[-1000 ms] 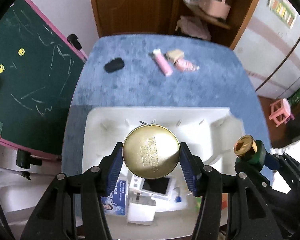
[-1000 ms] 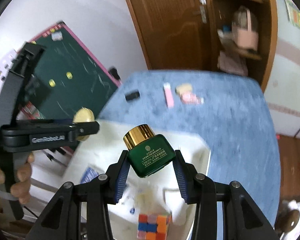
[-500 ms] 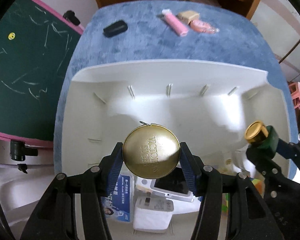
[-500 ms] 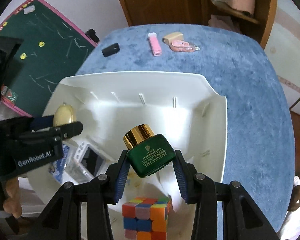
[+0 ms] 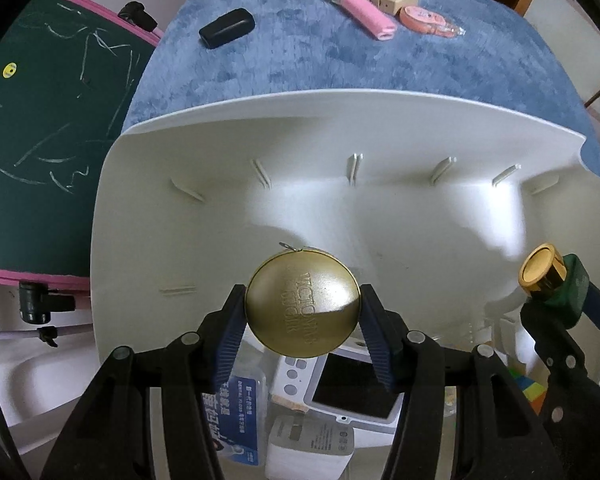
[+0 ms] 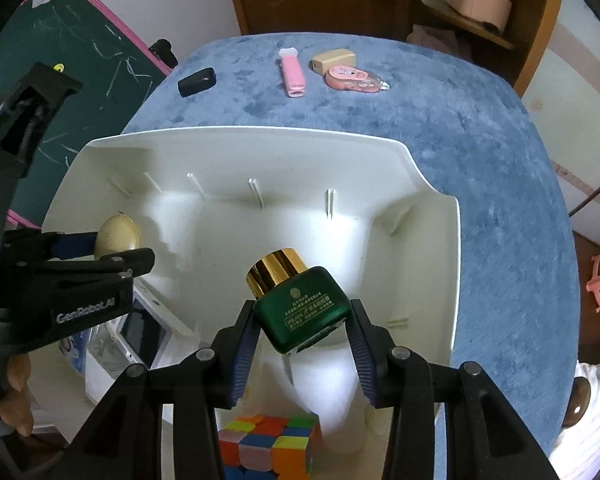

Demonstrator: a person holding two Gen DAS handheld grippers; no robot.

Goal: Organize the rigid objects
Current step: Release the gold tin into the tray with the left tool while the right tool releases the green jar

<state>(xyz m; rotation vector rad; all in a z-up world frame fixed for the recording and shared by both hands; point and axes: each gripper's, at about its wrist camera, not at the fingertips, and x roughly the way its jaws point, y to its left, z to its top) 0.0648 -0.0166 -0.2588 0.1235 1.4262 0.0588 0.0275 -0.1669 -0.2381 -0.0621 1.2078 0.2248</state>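
Both grippers lowered into white bin (image 5: 148,184) — left gripper (image 5: 302,312) pinching round gold tin (image 5: 302,306), right gripper (image 6: 302,320) clamping gold-capped green bottle (image 6: 300,312)

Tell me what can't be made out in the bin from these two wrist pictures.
- White device with a screen: left wrist view, its top is behind the gold tin and the left gripper.
- Dental floss packet: left wrist view, partly behind a finger; small print unreadable.
- Puzzle cube: right wrist view, cut off by the bottom edge.
- Green bottle: right wrist view, label print too small.
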